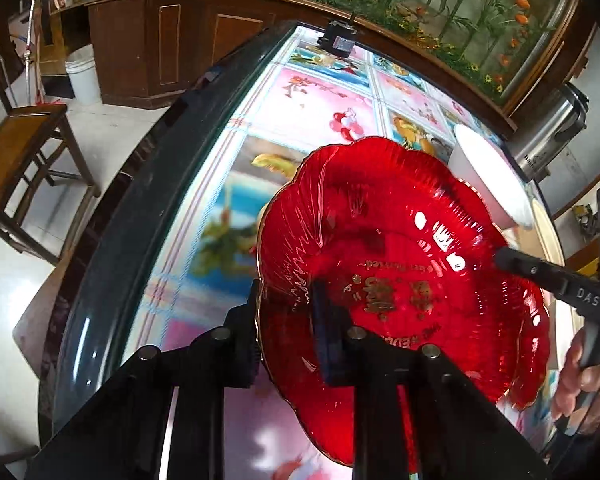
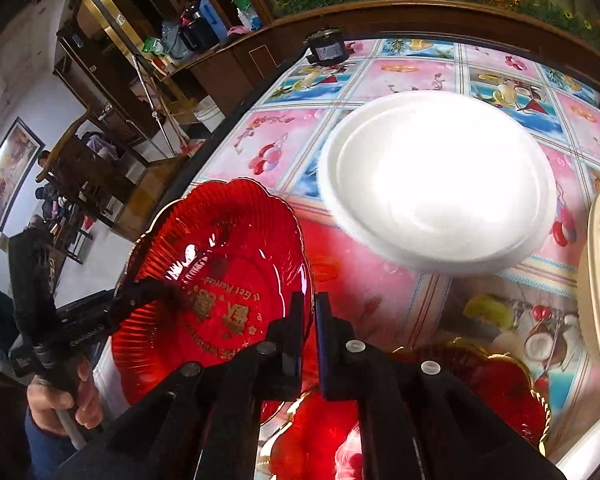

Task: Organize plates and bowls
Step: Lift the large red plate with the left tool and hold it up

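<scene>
Left wrist view first: the left gripper (image 1: 286,316) has its jaws narrowed on the near-left rim of the red plate (image 1: 399,264), one finger outside the scalloped edge and one inside, so it looks clamped on that rim. The plate sits tilted above the flowered tablecloth (image 1: 307,100), close to the table's dark left edge. From the right, the other tool's finger tip reaches the opposite rim, with a hand (image 1: 579,376) wrapped round its handle low at the right. A white bowl (image 1: 487,176) tips up just beyond the plate's far-right edge.

Over to the right wrist view: the right gripper (image 2: 307,332) has its jaws pressed nearly together, pinching the red plate (image 2: 216,272) at its right rim. The plate lies left of this tool, and the left gripper (image 2: 152,292) bites the far side, held by a hand (image 2: 66,400) at lower left. So the plate hangs between both tools, gripped at opposite edges, its width running left to right. Both tools point steeply downward. More red plates (image 2: 491,384) lie right below and a white plate (image 2: 435,180) rests farther off; likely the stack is next.
</scene>
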`<action>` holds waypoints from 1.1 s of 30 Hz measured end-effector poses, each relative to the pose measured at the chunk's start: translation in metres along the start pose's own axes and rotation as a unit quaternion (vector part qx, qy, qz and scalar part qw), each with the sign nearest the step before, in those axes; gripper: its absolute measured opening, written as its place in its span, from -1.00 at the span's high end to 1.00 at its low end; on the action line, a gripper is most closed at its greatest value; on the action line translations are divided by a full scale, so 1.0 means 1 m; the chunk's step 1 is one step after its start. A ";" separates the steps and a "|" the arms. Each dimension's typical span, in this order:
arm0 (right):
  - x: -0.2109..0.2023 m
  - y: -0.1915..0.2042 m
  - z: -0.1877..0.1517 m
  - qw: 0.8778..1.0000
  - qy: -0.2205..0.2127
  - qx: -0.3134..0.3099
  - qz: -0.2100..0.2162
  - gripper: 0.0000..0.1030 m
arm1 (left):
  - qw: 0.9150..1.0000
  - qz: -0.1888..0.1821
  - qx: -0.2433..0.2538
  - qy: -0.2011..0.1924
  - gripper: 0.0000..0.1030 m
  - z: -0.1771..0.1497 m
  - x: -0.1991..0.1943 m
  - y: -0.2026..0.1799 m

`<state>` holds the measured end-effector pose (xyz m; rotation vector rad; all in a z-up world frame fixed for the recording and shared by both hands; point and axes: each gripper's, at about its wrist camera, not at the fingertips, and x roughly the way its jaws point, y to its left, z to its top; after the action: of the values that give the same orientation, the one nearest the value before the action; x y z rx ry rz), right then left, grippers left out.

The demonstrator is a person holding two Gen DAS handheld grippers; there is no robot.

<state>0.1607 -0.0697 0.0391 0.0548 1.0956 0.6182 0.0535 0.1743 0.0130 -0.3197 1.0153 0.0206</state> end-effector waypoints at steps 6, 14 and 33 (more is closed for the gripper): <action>-0.011 0.027 -0.023 0.999 0.001 -0.034 0.006 0.90 | 1.000 0.024 0.010 -0.013 0.63 -0.032 -0.032 0.010; -0.016 0.051 -0.072 0.998 0.023 -0.054 0.039 0.89 | 0.999 0.040 0.010 -0.022 0.63 -0.079 -0.065 0.018; -0.067 0.052 -0.113 0.996 -0.048 -0.081 0.010 0.38 | 0.975 0.165 0.064 -0.133 -0.09 -0.102 -0.100 -0.012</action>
<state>0.0219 -0.0881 0.0582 -0.0442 0.9506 0.7142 -0.0825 0.1482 0.0504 -0.0242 0.7897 0.2911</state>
